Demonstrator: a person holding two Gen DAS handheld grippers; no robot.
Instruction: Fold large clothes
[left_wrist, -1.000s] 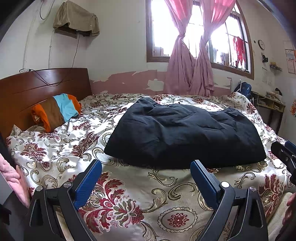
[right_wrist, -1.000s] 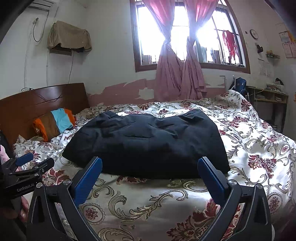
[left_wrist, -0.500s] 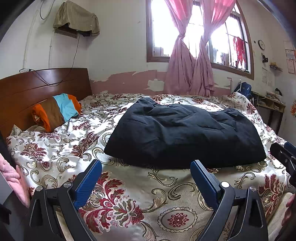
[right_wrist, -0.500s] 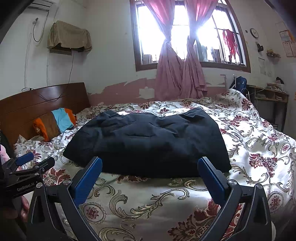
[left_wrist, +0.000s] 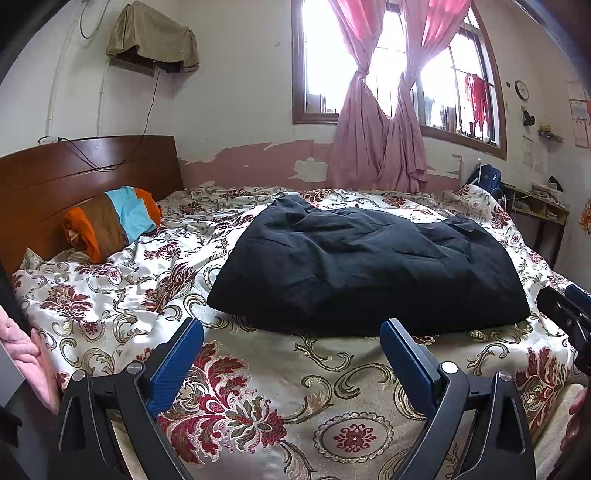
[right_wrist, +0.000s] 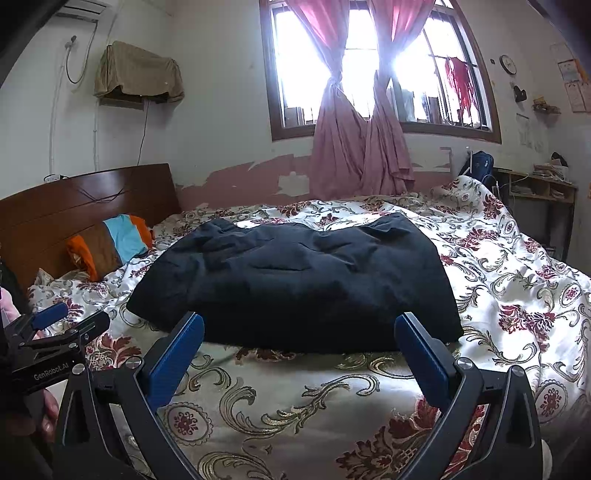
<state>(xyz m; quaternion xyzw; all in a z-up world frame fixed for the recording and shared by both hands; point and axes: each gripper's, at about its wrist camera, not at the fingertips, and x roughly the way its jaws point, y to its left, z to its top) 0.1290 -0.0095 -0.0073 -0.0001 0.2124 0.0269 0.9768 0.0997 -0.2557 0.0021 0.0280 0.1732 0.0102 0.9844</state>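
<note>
The big dark navy cloth garment (left_wrist: 365, 266) lies folded in the middle of the bed, well apart from both tools. The left gripper (left_wrist: 291, 345) and the right gripper (right_wrist: 299, 338) both have jaws spread wide and hold nothing. The risk, I think, is that a jaw catches the shiny floral satin bedcover (left_wrist: 258, 373) together with the garment, because this cover looks slippery and wrinkled. A wooden headboard (left_wrist: 74, 173) and pink knotted curtains (right_wrist: 358, 147) stand behind.
</note>
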